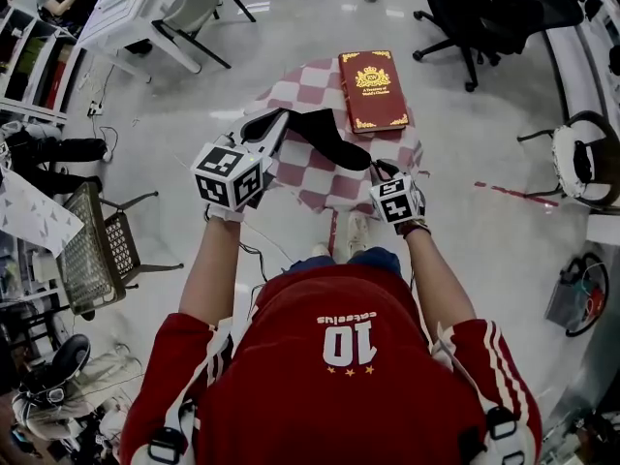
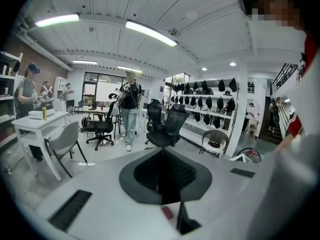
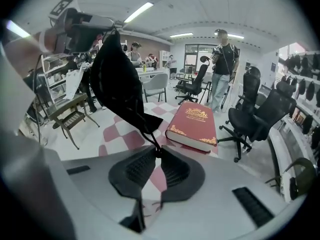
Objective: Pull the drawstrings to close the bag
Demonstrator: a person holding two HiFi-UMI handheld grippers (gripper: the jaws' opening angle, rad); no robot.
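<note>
A black drawstring bag (image 1: 329, 134) hangs over a small table with a red-and-white checked cloth (image 1: 320, 177), stretched between both grippers. My left gripper (image 1: 274, 129) is raised at the left, shut on the bag's upper edge; the right gripper view shows it (image 3: 111, 26) gripping the bag (image 3: 117, 79) from above. In the left gripper view the jaws (image 2: 162, 151) stand closed and the bag is hidden. A thin black drawstring (image 3: 147, 131) runs down from the bag into my right gripper (image 3: 156, 151), whose tips are pinched on it. In the head view that gripper (image 1: 381, 170) sits at the bag's right end.
A red book with gold trim (image 1: 372, 89) lies on the far part of the cloth. A metal mesh chair (image 1: 97, 250) stands left of the table. Black office chairs (image 1: 475, 17) and a white table (image 1: 136, 3) are farther off. A person (image 3: 222, 59) stands beyond.
</note>
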